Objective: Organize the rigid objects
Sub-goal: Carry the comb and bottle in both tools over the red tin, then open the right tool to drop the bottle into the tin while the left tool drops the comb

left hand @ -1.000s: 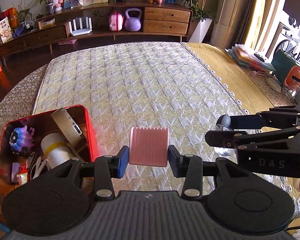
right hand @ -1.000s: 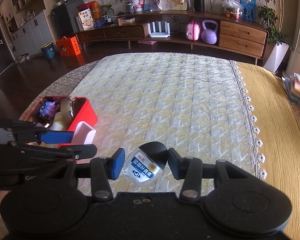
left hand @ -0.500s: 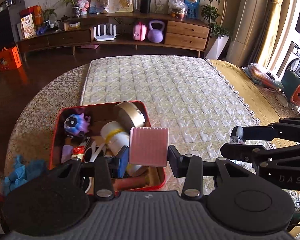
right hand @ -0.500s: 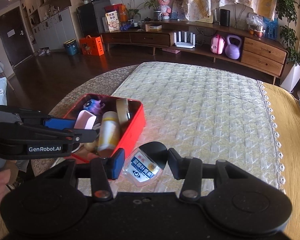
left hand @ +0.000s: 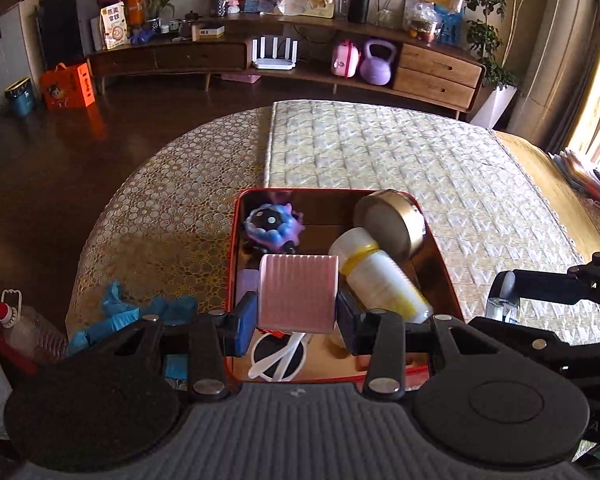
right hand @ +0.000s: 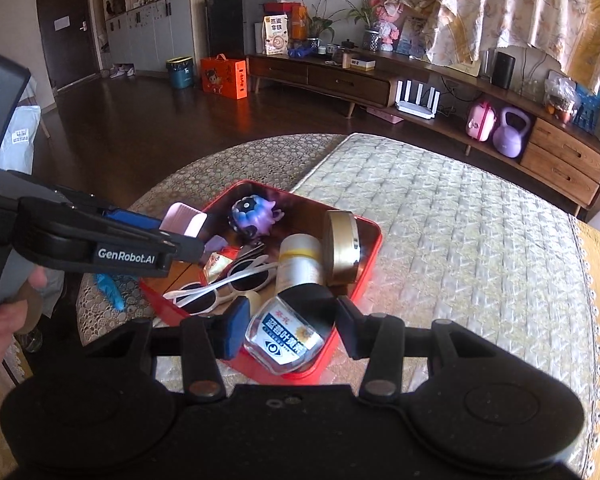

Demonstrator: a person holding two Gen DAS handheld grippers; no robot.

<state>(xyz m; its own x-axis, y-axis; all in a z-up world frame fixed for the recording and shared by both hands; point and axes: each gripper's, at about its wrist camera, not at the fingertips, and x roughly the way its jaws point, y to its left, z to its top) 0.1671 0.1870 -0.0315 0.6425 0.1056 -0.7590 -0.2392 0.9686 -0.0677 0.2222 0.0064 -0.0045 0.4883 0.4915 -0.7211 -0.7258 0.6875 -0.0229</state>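
My left gripper [left hand: 295, 320] is shut on a pink ribbed box [left hand: 297, 294] and holds it above the red tin [left hand: 235, 240]. The tin holds a purple toy [left hand: 271, 226], a white bottle [left hand: 380, 280], a gold-lidded jar [left hand: 392, 224] and white sunglasses [right hand: 223, 284]. My right gripper [right hand: 287, 328] is shut on a clear bottle with a black cap and blue label [right hand: 287, 336], held over the near corner of the red tin [right hand: 370, 248]. The left gripper [right hand: 179, 236] with the pink box [right hand: 183, 220] shows at left in the right wrist view.
The tin sits on a quilted cream mat [left hand: 420, 168] on a round table with a lace cloth [left hand: 159, 208]. Blue gloves [left hand: 139, 312] and a plastic bottle [left hand: 23, 328] lie at the table's left. A wooden sideboard [left hand: 300, 56] stands behind.
Both grippers have moved left with their loads, from over the mat to over the red tin. Neither has let go.
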